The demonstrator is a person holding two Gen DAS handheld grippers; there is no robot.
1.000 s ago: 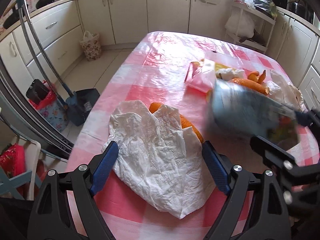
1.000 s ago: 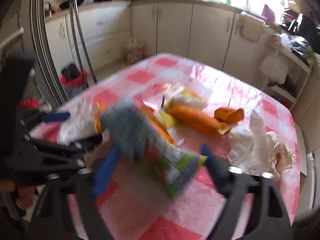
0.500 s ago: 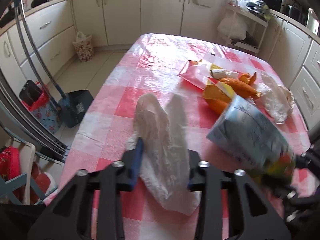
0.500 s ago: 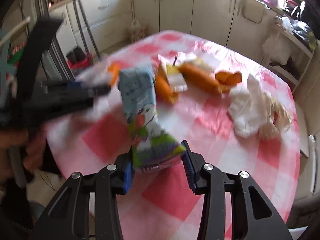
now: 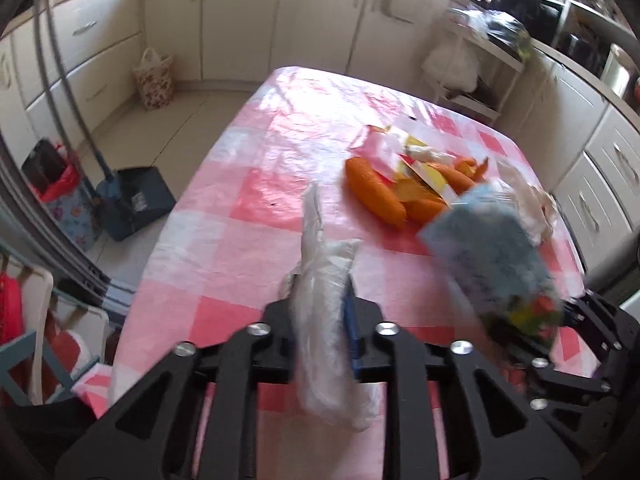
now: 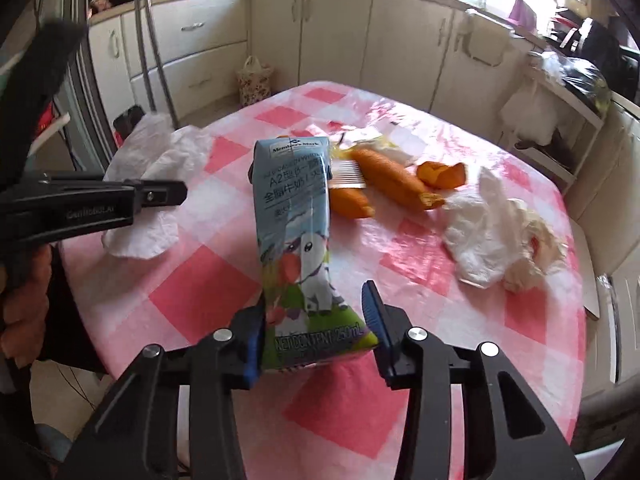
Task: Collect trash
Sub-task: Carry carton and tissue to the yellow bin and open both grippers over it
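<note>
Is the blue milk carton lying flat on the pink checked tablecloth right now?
No, the blue milk carton stands raised between the right hand-held gripper pads.

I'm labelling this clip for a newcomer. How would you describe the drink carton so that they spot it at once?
Start at the pink and white checked table. Above its near edge, the right gripper has its jaws closing on the base of a tall milk carton. Unlike the white tissues and orange peels, it is a pale blue printed box with a cartoon cow.
</note>
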